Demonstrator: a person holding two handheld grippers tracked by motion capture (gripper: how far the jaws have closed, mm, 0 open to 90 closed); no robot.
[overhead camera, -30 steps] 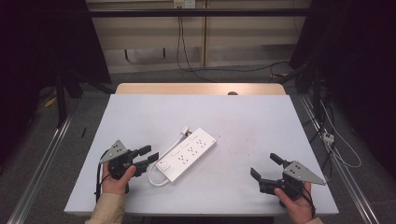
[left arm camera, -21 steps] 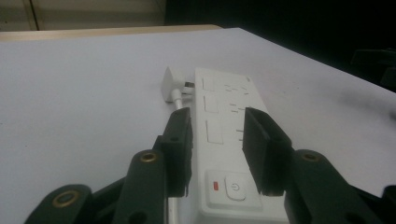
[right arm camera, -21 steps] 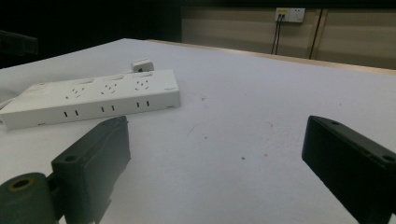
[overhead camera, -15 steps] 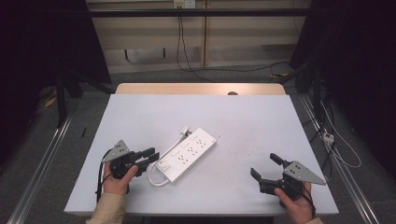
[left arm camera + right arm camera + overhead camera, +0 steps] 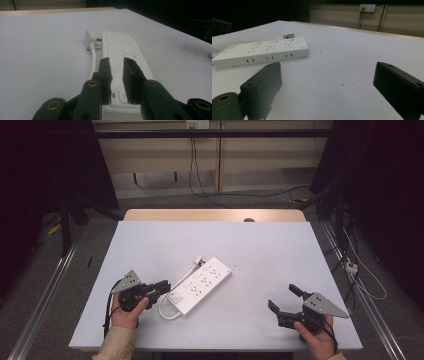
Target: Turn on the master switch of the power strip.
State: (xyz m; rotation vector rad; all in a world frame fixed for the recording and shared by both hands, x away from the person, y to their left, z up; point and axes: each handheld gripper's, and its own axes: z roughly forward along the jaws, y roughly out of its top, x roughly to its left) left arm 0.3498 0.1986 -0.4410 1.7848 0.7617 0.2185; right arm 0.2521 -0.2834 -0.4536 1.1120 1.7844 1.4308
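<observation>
Approach is the step in hand, by my reading: the left hand-held gripper sits at the near end of the power strip, aimed along it, and its jaws have just been closing. They now stand close together with a narrow gap; in the left gripper view they hover over the end of the strip where the switch and a small red light are, and nothing is pinched between them. Whether the tips touch the strip's top I cannot tell. The next move seems to call for a short, gentle push down on that switch, kept square so the strip does not skid on the tabletop.

The right hand-held gripper rests well apart near the right front corner, jaws wide apart and empty.

The strip is a long white block lying slantwise in the middle of the tabletop, with several sockets in a row. Its white cord loops round the near end, and the plug lies beside its far end.
</observation>
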